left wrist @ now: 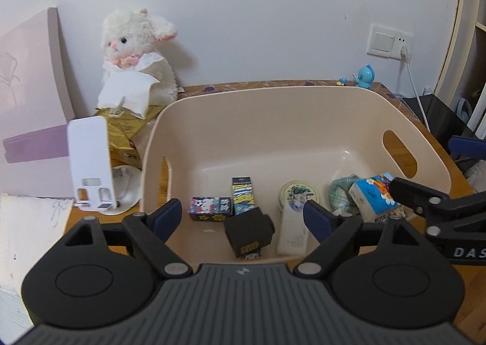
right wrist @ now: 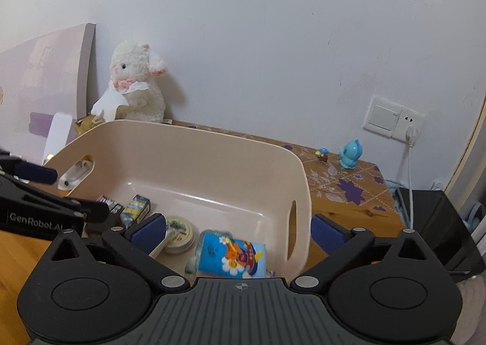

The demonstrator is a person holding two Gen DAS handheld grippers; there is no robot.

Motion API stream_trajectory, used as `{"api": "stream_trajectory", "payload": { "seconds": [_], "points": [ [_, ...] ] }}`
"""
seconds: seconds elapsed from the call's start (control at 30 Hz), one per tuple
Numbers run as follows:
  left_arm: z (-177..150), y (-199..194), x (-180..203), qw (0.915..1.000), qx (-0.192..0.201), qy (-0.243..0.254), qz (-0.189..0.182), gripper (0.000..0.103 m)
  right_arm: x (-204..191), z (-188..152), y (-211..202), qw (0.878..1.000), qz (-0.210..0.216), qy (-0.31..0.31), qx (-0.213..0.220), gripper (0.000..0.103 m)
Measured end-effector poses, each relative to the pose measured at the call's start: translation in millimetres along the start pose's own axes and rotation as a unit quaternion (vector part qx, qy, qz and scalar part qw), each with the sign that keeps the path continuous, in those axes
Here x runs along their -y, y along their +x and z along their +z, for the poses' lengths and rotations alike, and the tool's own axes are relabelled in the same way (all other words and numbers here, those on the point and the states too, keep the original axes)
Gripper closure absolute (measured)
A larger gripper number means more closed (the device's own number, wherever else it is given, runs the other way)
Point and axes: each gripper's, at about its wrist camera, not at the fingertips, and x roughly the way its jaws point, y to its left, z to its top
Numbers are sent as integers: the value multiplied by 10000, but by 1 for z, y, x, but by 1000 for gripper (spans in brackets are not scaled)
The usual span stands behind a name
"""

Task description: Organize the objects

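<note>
Both grippers hung over the near rim of the bin (left wrist: 212, 108), each with its jaws spread apart and nothing between them. The left gripper (left wrist: 240, 217) sat above the black box (left wrist: 249, 231); the right gripper (right wrist: 238, 231) sat above the tissue pack (right wrist: 232, 257), which lay in the bin's right corner against a green cloth (left wrist: 341, 193). Also in the bin lay 2 printed boxes (left wrist: 209, 208), a round tin (left wrist: 299, 193) and a white tube (left wrist: 293, 235).

The main risk was crowding: the 2 tools stood close together over the same rim, so a reach by either could knock the other, or nudge the black box, which already looked tilted. A finger could also catch the bin wall and drag the bin across the table (right wrist: 349, 193).

The left view alone showed the white stand (left wrist: 89, 162), the gold bag (left wrist: 127, 138) and the black box in full. The right view alone showed the tissue pack's printed face and the bare table to the right of the bin; there the left tool hid the black box.
</note>
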Motion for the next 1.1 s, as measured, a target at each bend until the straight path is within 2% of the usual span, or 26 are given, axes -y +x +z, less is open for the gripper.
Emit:
{"api": "stream_trajectory", "payload": {
  "seconds": [0.23,0.37,0.63,1.1],
  "points": [
    [-13,-34,-8,9999,105,-1,-52,14,4,-8,-26,9993,197,260,-208,0],
    [-21,-51,-12,9998,175,-18,37,14,3,-14,-42,9990,193,334,-210,0],
    [-40,-82,-18,9996,254,-139,-18,14,1,-31,-64,9984,253,420,-291,0],
    [-84,-127,-2,9988,479,10,95,14,-7,-61,-110,9968,344,666,-270,0]
  ]
}}
